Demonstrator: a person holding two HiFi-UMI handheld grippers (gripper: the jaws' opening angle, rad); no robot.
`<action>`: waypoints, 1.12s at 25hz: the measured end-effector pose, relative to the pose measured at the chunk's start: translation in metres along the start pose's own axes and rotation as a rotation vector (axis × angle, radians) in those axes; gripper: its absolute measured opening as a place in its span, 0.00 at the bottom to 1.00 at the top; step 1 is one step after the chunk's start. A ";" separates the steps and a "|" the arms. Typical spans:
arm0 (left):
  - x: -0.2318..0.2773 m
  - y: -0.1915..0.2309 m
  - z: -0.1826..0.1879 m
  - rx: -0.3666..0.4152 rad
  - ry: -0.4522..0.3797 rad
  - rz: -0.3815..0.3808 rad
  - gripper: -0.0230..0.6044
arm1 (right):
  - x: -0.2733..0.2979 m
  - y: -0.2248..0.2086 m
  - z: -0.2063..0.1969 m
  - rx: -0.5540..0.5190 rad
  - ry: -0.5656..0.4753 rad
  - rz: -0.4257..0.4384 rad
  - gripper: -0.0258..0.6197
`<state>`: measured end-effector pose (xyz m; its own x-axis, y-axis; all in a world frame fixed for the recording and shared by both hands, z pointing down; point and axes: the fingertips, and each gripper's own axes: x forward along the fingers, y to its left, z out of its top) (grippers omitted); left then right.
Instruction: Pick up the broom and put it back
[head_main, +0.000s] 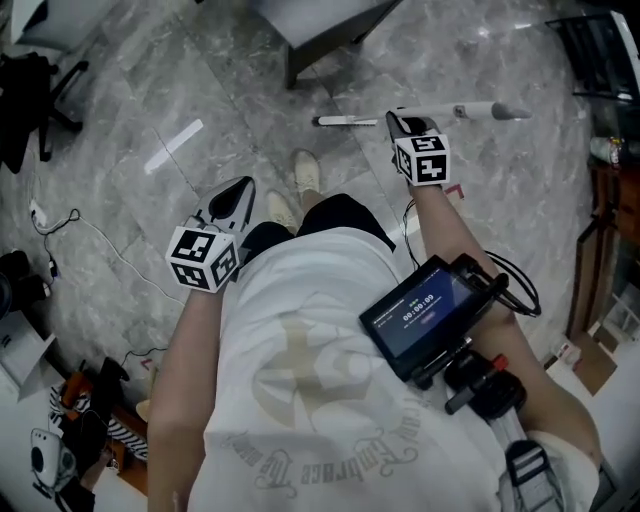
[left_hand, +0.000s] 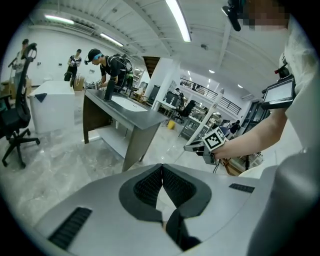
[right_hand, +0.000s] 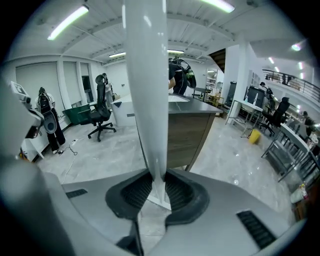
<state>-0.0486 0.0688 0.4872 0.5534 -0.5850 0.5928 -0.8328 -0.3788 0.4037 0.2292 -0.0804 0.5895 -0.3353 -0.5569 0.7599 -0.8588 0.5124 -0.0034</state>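
Note:
The broom's long white handle (head_main: 347, 121) runs across the head view above the marble floor, and its brush end is not in sight. My right gripper (head_main: 402, 122) is shut on it near the middle. In the right gripper view the white handle (right_hand: 147, 90) rises straight up from between the pads, which press on both its sides. My left gripper (head_main: 238, 192) hangs lower and to the left, near the person's shoes, apart from the broom. Its pads (left_hand: 150, 186) meet with nothing between them. From the left gripper view the right gripper (left_hand: 204, 148) shows off to the right.
A grey desk (head_main: 322, 32) stands just beyond the broom, also the desk (left_hand: 135, 114). A black office chair (head_main: 28, 92) is at the far left, cables (head_main: 78, 236) trail over the floor, and shelving (head_main: 610, 205) lines the right. People (left_hand: 107, 65) work at the back.

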 end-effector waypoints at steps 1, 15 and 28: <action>-0.002 -0.003 0.000 0.008 -0.001 -0.010 0.06 | -0.011 0.001 0.001 0.005 -0.013 -0.006 0.18; 0.003 -0.031 0.011 0.111 -0.020 -0.122 0.06 | -0.115 0.010 0.020 0.060 -0.188 -0.051 0.18; -0.011 -0.055 0.032 0.218 -0.060 -0.207 0.06 | -0.218 0.019 0.050 0.092 -0.369 -0.129 0.18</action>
<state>-0.0092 0.0733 0.4362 0.7155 -0.5183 0.4684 -0.6888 -0.6354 0.3490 0.2669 0.0178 0.3918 -0.3249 -0.8189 0.4732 -0.9284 0.3715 0.0054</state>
